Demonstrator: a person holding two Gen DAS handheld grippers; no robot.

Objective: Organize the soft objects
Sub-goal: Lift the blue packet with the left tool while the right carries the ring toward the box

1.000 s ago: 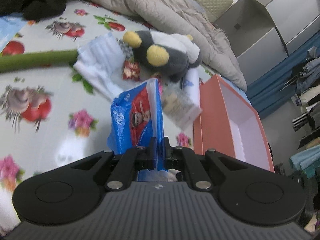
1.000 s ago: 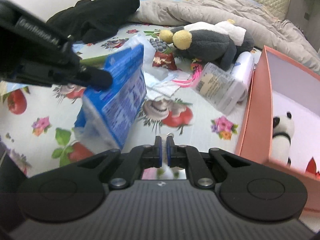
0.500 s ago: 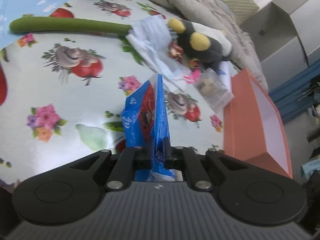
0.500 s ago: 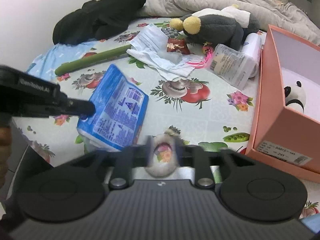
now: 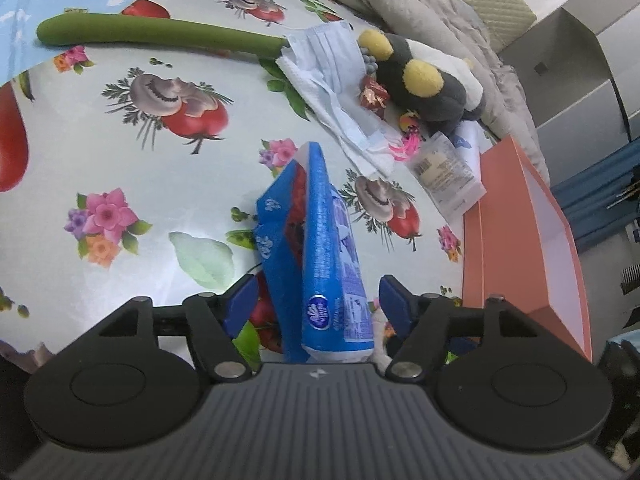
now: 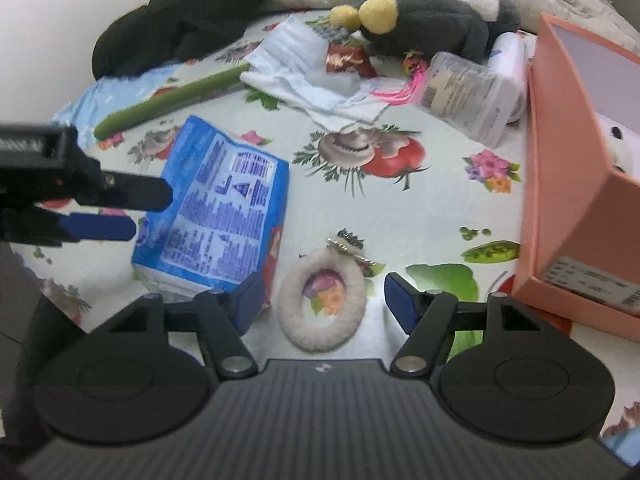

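A blue tissue pack [image 5: 320, 256] lies on the flowered cloth between the jaws of my open left gripper [image 5: 314, 304]; the jaws do not touch it. It also shows in the right wrist view [image 6: 220, 208], with the left gripper [image 6: 136, 212] at its left edge. My right gripper [image 6: 324, 300] is open around a fluffy cream scrunchie [image 6: 324, 304] lying on the cloth. A grey plush with yellow feet [image 5: 424, 80] [image 6: 424, 20] lies at the back.
An orange box [image 5: 520, 228] [image 6: 576, 184] stands at the right with a small panda toy [image 6: 620, 148] inside. A green stem [image 5: 160, 36], face masks [image 5: 336, 76], a clear packet [image 6: 468, 96], black clothing [image 6: 188, 12] and a grey quilt [image 5: 400, 4] lie around.
My left gripper lowered the tissue pack onto the cloth and opened, releasing it. My right gripper opened, and the scrunchie now lies between its jaws.
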